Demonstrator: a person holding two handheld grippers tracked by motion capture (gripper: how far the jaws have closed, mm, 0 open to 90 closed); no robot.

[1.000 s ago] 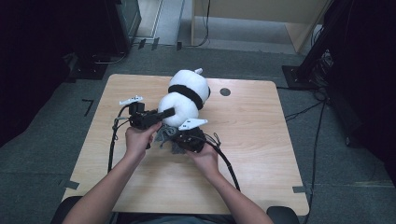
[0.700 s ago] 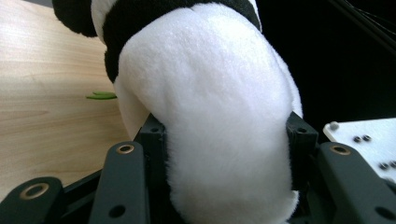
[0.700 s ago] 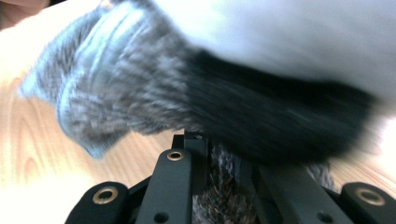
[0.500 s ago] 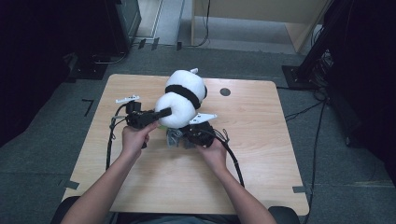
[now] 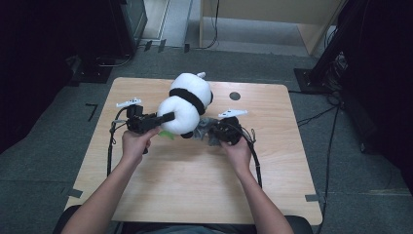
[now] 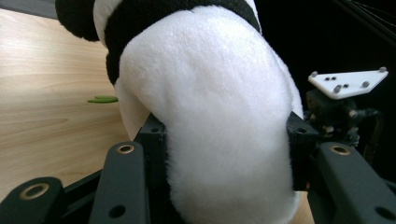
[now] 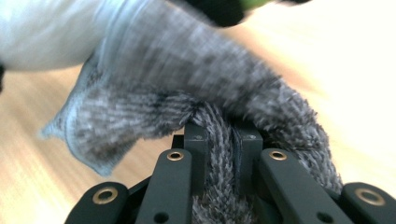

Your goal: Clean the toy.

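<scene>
Both hands have edged up the wooden table (image 5: 160, 190) since a moment ago, the plush panda (image 5: 187, 103) carried with them toward its middle. The left gripper (image 5: 163, 118) has its jaws clamped on the panda's white body. The right gripper (image 5: 208, 132) pinches a fold of grey fuzzy cloth (image 7: 196, 98) just beside the toy; the cloth looks blurred, possibly a sock.
</scene>
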